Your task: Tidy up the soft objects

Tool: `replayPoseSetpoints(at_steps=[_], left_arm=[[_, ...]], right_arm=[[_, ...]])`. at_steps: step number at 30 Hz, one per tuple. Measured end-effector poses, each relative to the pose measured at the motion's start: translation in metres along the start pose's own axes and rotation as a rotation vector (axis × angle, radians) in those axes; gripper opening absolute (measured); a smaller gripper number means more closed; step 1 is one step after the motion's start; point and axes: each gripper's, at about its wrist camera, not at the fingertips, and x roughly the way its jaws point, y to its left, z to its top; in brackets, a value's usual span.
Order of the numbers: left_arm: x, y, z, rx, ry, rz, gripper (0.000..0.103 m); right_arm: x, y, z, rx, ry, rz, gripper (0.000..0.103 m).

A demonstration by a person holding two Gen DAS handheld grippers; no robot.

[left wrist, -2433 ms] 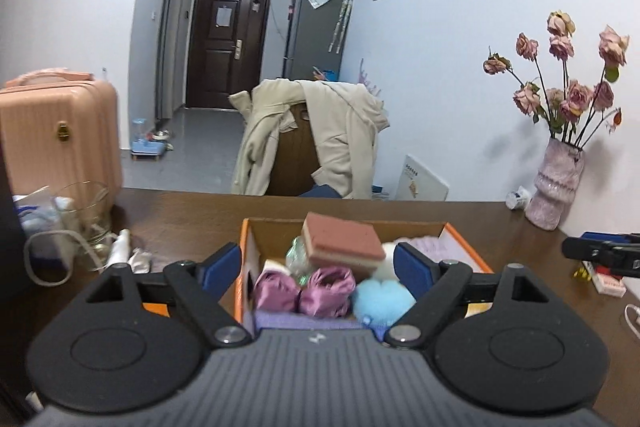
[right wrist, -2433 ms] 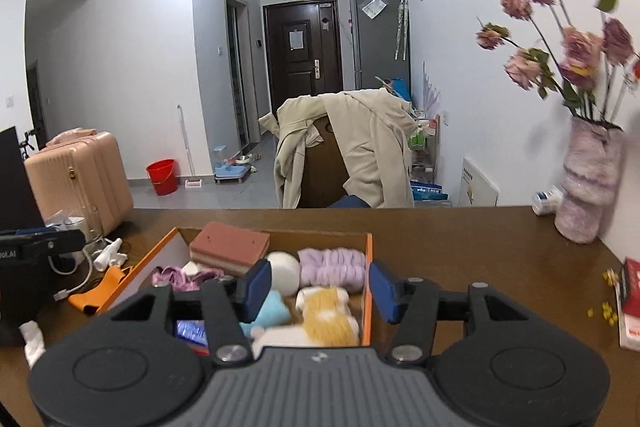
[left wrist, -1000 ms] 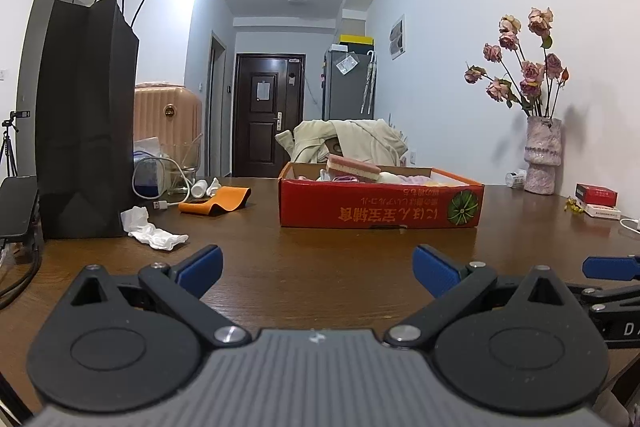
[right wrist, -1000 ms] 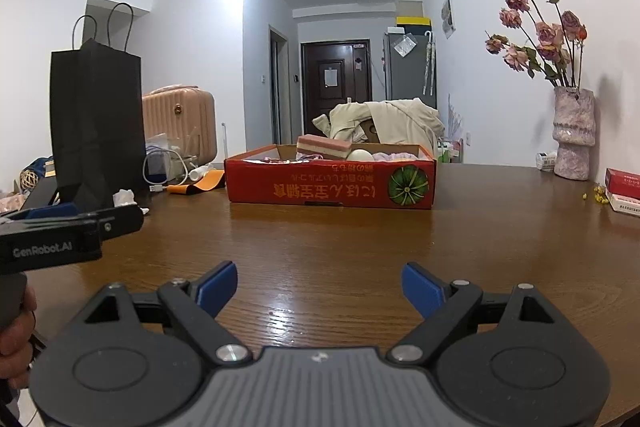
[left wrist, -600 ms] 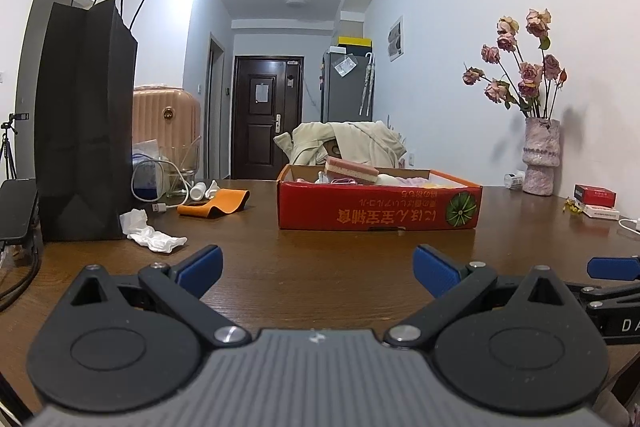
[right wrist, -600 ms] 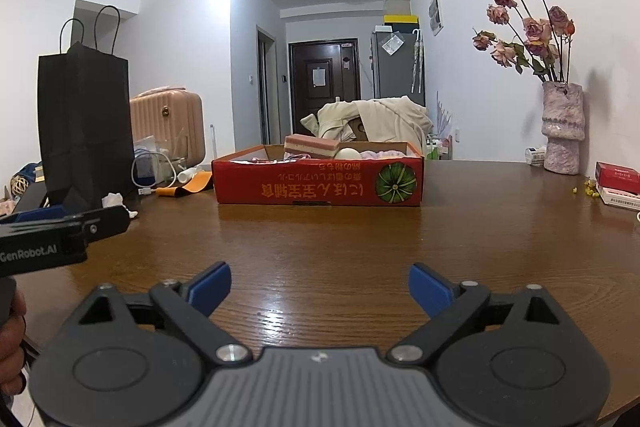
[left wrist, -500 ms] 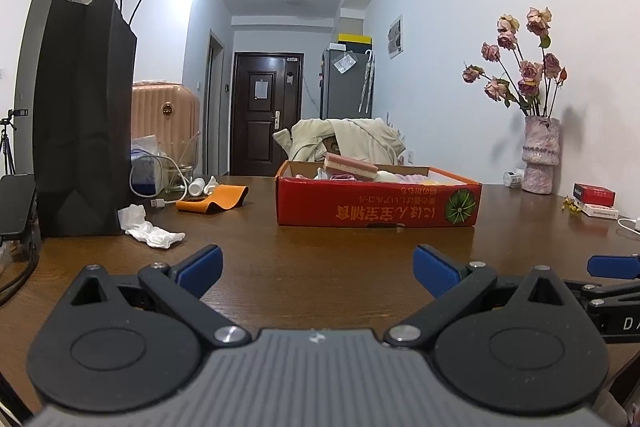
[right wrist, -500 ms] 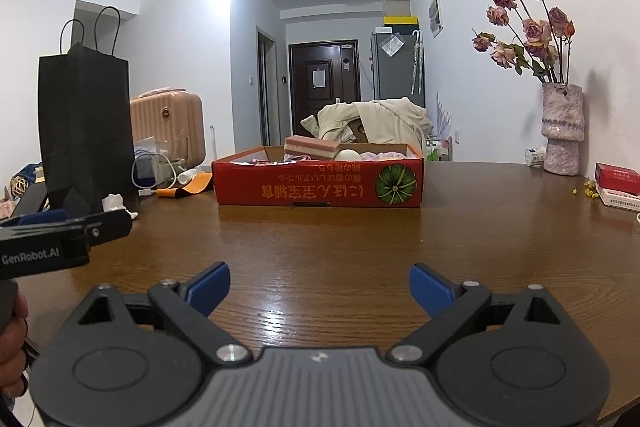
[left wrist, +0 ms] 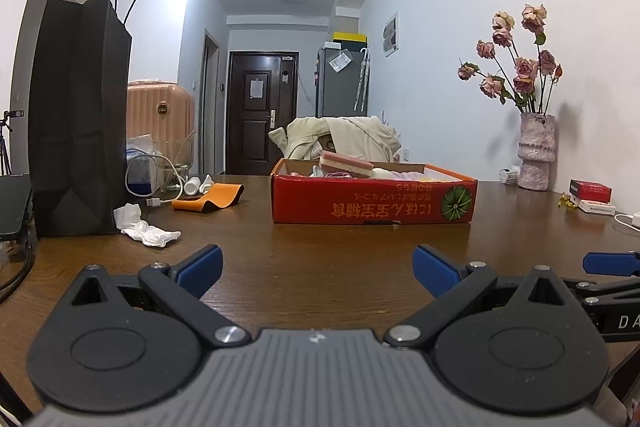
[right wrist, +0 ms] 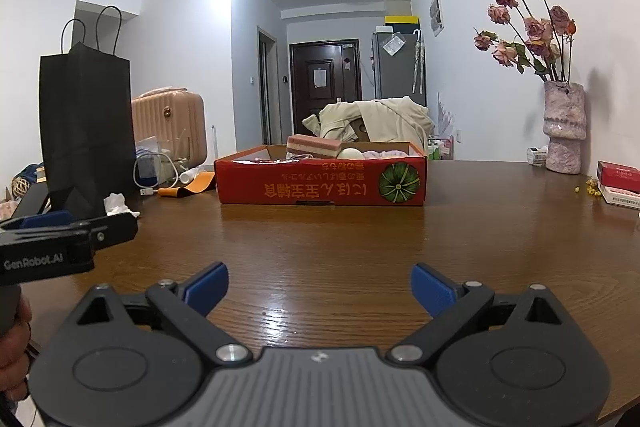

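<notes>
A red cardboard box (left wrist: 372, 201) stands on the brown table, also in the right wrist view (right wrist: 320, 183). Soft things lie in it; a pink sponge block (left wrist: 346, 163) (right wrist: 314, 145) and a white ball (right wrist: 351, 153) stick up above its rim. My left gripper (left wrist: 316, 269) is open and empty, low over the table's near part, well short of the box. My right gripper (right wrist: 320, 285) is open and empty, also near the front edge, beside the left one.
A black paper bag (left wrist: 78, 115) stands at the left with a crumpled tissue (left wrist: 144, 229), cables and an orange holder (left wrist: 210, 197) near it. A vase of dried roses (left wrist: 534, 151) and a red packet (left wrist: 590, 191) are at the right.
Both grippers have pulled back from above the box and dropped low near the table's front edge. Over the last half second almost nothing moved.
</notes>
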Motion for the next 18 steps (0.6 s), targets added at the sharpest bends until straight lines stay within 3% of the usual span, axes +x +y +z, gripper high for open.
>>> replayPoseSetpoints(at_steps=[18], left_arm=[[-0.0008, -0.0002, 0.0009, 0.0, -0.004, 0.004, 0.103]], right_arm=[[-0.0007, 0.0002, 0.0001, 0.006, -0.012, 0.0, 0.099]])
